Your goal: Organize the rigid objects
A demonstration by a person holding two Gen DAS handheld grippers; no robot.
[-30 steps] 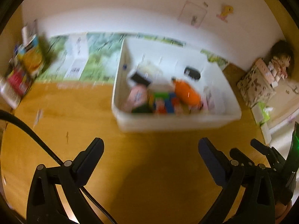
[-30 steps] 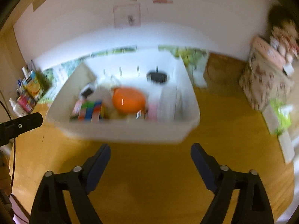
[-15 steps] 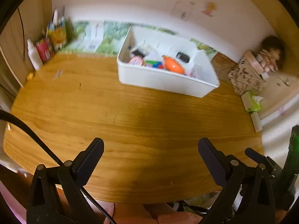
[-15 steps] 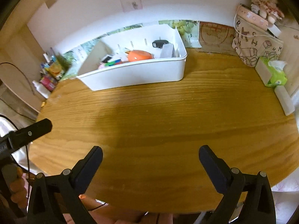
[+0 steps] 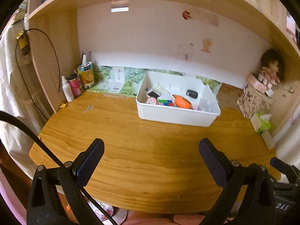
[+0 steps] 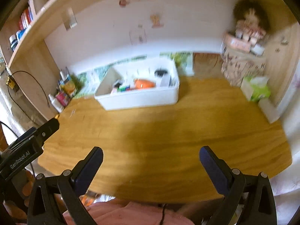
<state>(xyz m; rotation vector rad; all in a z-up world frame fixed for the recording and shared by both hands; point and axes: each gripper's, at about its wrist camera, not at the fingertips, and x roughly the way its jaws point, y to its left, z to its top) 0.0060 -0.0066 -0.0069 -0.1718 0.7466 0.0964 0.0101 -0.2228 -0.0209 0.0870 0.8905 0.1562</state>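
At the back of the counter (image 5: 142, 150), against the wall, sits the white bin (image 5: 174, 115) with the task's rigid objects already gathered inside: an orange rounded piece (image 5: 181, 101), a colour cube (image 5: 166, 102), a small pink round tin (image 5: 151, 100) and a black gadget (image 5: 192, 93), among paler items too small to tell. A second ago that bin filled both wrist views from just in front of the fingers; half a second ago it had shrunk to the far half of the wood. Now both tools have drawn right back to the near edge, well apart from the bin, so the whole alcove and its shelf show above.

The left tool (image 5: 151, 154) hangs with its jaws spread wide and nothing between them. The right tool (image 6: 151, 161) is likewise spread wide and empty; its view is smeared, which suggests it is moving. The wood between tools and bin lies bare, with no loose object on it. Off to the left corner stand bottles and packets (image 5: 76, 83); on the right a patterned bag (image 5: 253, 99) with a doll on top.

My judgement: the sorting is finished or nearly so, and this retreat reads as a closing move rather than a reach for another item.
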